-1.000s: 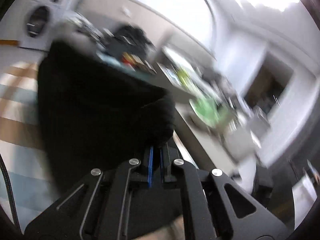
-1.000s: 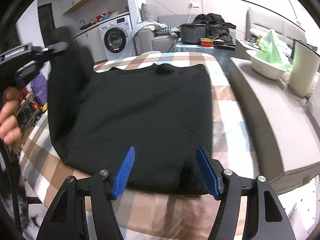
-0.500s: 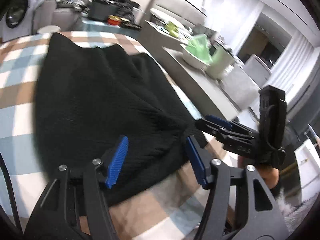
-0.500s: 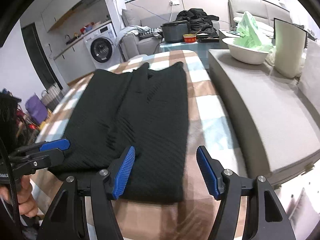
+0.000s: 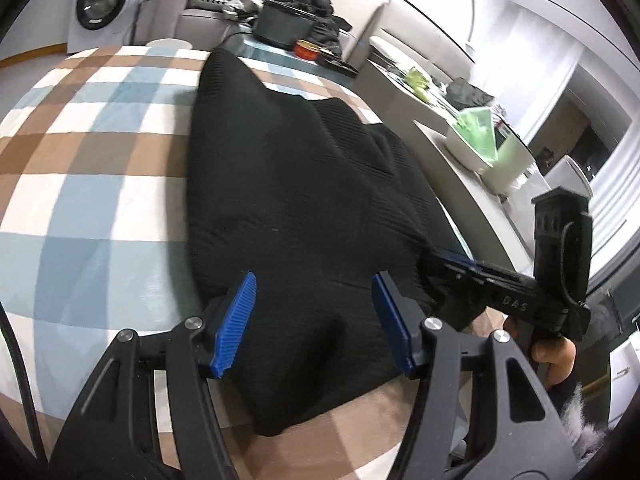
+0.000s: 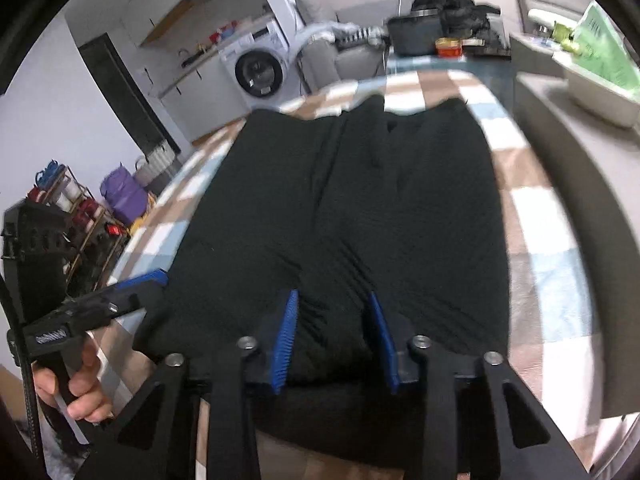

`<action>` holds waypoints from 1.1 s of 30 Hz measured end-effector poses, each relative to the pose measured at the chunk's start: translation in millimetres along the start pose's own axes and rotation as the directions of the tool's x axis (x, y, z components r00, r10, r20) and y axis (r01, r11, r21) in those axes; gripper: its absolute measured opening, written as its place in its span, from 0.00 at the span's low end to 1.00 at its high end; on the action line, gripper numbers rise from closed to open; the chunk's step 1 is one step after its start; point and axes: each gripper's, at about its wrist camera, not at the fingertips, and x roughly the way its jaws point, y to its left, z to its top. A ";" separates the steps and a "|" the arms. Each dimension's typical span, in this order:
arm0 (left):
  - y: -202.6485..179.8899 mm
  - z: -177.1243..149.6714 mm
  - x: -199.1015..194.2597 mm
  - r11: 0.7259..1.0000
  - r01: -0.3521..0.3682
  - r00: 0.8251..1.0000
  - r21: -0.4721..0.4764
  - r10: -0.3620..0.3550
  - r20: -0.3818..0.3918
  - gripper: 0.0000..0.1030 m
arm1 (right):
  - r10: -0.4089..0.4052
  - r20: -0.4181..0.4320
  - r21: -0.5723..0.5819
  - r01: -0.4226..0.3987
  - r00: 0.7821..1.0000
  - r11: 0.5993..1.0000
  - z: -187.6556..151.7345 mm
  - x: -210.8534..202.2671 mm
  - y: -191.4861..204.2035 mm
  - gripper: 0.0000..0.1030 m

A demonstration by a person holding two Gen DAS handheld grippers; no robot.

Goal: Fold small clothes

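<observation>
Checked-cloth surface [image 5: 92,168] first: carries black ribbed knit garment [image 5: 304,200], lying lengthwise, folded in along both sides, long creases down the middle. Versus half a second back: garment shape about the same, both tools moved in over near hem. White basin [image 6: 600,96] on grey counter at right, holding green bag [image 6: 604,52]. Left hand-held gripper [image 5: 316,320] spread wide above hem, nothing between pads. Right hand-held gripper [image 6: 334,340] narrower than before, blue pads [image 6: 286,336] bracketing a bunched ridge of hem; contact not clear, slight blur.
</observation>
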 end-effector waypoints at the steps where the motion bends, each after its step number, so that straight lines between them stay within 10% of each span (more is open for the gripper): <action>1: 2.1 1.3 0.0 1.000 -0.003 1.000 -0.006 0.003 0.004 0.56 | 0.001 -0.013 -0.001 -0.002 1.000 1.000 -0.1 3.7 -0.7 0.16; 9: 22.1 7.7 -11.0 0.998 -0.040 0.998 -0.043 0.042 0.040 0.56 | 0.116 0.121 -0.071 -0.108 0.986 0.992 -9.8 -67.1 36.4 0.07; 16: 21.4 3.6 -2.0 0.998 -0.056 0.998 -0.039 0.056 0.009 0.56 | -0.075 -0.055 -0.052 0.072 0.996 0.996 -44.2 -33.1 19.1 0.11; 21: 21.1 0.1 2.6 0.997 -0.065 0.998 -0.035 0.064 -0.003 0.56 | 0.003 0.029 0.043 -0.005 1.000 0.999 -30.3 -42.0 8.0 0.41; 29: 15.6 -4.9 11.4 0.996 -0.086 0.996 0.004 0.086 -0.031 0.56 | 0.094 0.048 0.143 -0.100 0.994 0.985 9.2 -2.3 -3.8 0.41; 33: 17.3 -6.8 16.2 0.996 -0.086 0.995 0.005 0.086 -0.048 0.56 | 0.133 -0.014 0.176 -0.129 0.991 0.976 21.8 23.7 -5.6 0.23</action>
